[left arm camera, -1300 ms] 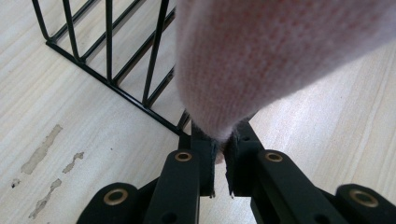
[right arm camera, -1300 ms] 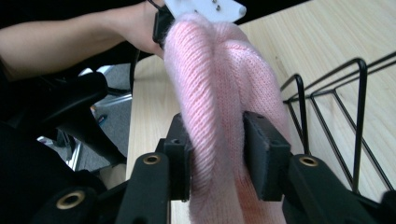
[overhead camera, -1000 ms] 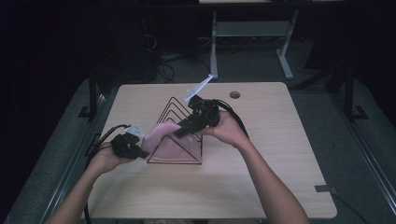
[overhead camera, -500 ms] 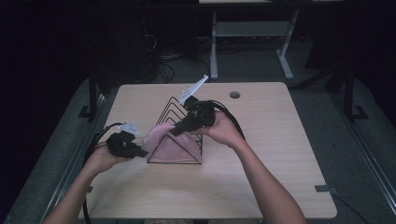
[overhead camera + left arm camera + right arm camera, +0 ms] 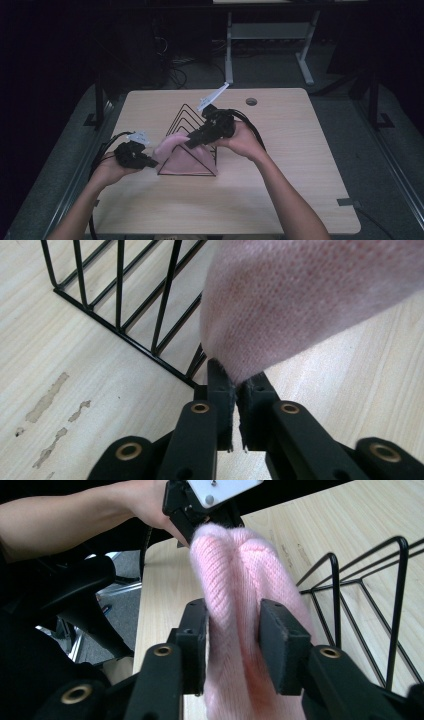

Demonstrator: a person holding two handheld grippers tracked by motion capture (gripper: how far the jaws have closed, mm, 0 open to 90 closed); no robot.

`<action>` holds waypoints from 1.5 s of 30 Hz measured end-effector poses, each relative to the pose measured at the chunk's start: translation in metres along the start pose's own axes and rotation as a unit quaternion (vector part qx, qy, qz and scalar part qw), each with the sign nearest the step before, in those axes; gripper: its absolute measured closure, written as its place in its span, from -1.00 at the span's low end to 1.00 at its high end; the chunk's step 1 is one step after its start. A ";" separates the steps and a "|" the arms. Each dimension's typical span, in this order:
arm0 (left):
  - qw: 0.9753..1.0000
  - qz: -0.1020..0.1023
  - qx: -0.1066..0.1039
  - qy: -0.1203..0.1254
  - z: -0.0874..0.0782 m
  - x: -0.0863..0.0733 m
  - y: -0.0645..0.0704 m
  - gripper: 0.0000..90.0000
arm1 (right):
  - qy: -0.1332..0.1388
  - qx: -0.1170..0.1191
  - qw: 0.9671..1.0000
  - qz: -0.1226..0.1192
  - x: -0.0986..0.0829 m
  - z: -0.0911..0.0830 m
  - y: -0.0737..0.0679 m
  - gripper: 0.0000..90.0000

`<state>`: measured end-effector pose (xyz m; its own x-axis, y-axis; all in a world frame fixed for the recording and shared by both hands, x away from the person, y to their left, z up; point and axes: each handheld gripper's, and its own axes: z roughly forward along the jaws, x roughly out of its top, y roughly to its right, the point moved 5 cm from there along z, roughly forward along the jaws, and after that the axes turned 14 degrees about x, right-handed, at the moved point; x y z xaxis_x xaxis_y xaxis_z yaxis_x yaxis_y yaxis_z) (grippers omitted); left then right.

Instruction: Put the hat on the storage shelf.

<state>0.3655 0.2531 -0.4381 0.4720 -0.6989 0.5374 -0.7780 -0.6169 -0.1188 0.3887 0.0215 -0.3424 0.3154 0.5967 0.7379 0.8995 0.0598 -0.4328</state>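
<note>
I see a soft pink knitted cloth (image 5: 177,152) stretched between my two grippers, draped on the near side of a black wire rack (image 5: 192,137) on the wooden table (image 5: 300,150). The rack is made of thin bent rods shaped like triangles. My left gripper (image 5: 234,390) pinches one edge of the cloth tight between nearly closed jaws. My right gripper (image 5: 234,630) squeezes a thick fold of it, jaws partly apart. Up close I see the tiny knit loops; from above the cloth looks smooth.
</note>
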 end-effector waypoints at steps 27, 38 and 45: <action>0.999 -0.028 0.001 0.020 -0.012 0.001 0.000 0.34 | 0.055 -0.060 0.995 0.060 -0.055 -0.054 0.007 -0.12; 1.000 -0.026 -0.001 0.015 -0.013 0.001 0.003 0.21 | 0.068 -0.093 0.990 0.084 -0.082 -0.078 0.011 -0.18; 0.999 -0.043 -0.002 0.016 -0.012 -0.001 0.001 0.12 | 0.076 -0.111 0.986 0.101 -0.101 -0.093 0.013 -0.21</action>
<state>0.3595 0.2578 -0.4288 0.5232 -0.6320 0.5716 -0.7371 -0.6723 -0.0686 0.3969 -0.1127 -0.3749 0.5222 0.4497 0.7246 0.8519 -0.2358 -0.4676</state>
